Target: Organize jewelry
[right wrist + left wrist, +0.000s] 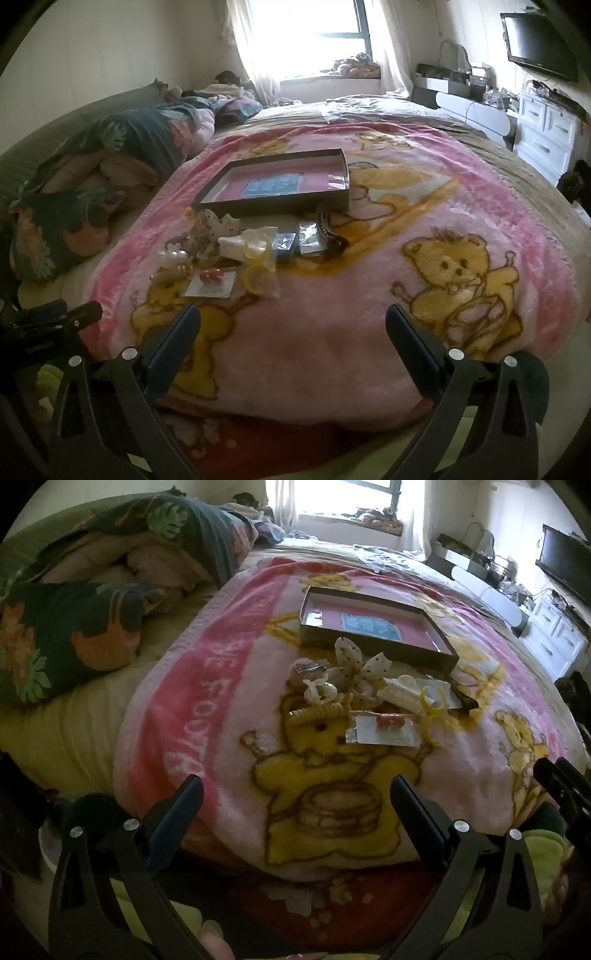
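Note:
A shallow open box (pixel 373 627) with a pink floor and a blue label lies on a pink bear-print blanket (pixel 207 716); it also shows in the right wrist view (pixel 280 181). In front of it lies a pile of hair accessories: a white claw clip (pixel 402 694), a spotted fabric bow (pixel 354 661), a cream spiral tie (pixel 317 713), a card with a red piece (pixel 384 728), yellow rings (pixel 255 277). My left gripper (pixel 295 797) is open and empty, short of the pile. My right gripper (pixel 293 325) is open and empty, near the blanket's front edge.
A folded floral quilt (pixel 92 590) lies at the left of the bed. A white dresser (pixel 546 129) and a wall television (pixel 535 40) stand at the right. A window (pixel 314 22) is behind the bed. Small packets and a dark strap (pixel 332 236) lie right of the pile.

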The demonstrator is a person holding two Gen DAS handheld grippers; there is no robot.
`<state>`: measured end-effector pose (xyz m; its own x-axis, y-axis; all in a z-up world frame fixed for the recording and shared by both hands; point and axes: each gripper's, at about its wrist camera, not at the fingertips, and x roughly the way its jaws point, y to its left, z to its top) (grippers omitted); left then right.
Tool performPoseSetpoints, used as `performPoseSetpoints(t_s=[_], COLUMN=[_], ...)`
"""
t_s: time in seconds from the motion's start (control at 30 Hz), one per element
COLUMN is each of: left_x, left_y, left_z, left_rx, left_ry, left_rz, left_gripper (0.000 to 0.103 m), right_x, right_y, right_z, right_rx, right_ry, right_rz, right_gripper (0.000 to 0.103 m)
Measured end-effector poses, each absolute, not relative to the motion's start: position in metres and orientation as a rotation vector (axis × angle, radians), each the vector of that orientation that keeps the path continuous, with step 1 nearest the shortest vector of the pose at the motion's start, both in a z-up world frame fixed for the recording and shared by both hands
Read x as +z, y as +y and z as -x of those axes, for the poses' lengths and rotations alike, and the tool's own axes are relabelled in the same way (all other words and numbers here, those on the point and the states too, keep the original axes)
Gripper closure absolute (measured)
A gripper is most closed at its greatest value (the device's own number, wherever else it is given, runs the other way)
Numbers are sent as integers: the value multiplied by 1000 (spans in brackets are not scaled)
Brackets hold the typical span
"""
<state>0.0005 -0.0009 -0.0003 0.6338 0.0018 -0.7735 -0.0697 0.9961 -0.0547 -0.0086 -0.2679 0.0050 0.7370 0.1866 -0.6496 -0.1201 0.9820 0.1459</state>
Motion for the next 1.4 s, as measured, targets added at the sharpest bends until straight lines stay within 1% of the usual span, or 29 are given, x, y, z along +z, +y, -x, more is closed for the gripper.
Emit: performPoseSetpoints(t_s=[1.4], left_x=[3], left_y=[-2], left_z=[0], left_rx=[39], left_ry=[880], left_rz=[76], left_gripper=[8], right_x=[8], right_y=[-268], right_z=[13], right_rx=[174], right_ry=[719], right_rz=[-98], right_gripper=[4])
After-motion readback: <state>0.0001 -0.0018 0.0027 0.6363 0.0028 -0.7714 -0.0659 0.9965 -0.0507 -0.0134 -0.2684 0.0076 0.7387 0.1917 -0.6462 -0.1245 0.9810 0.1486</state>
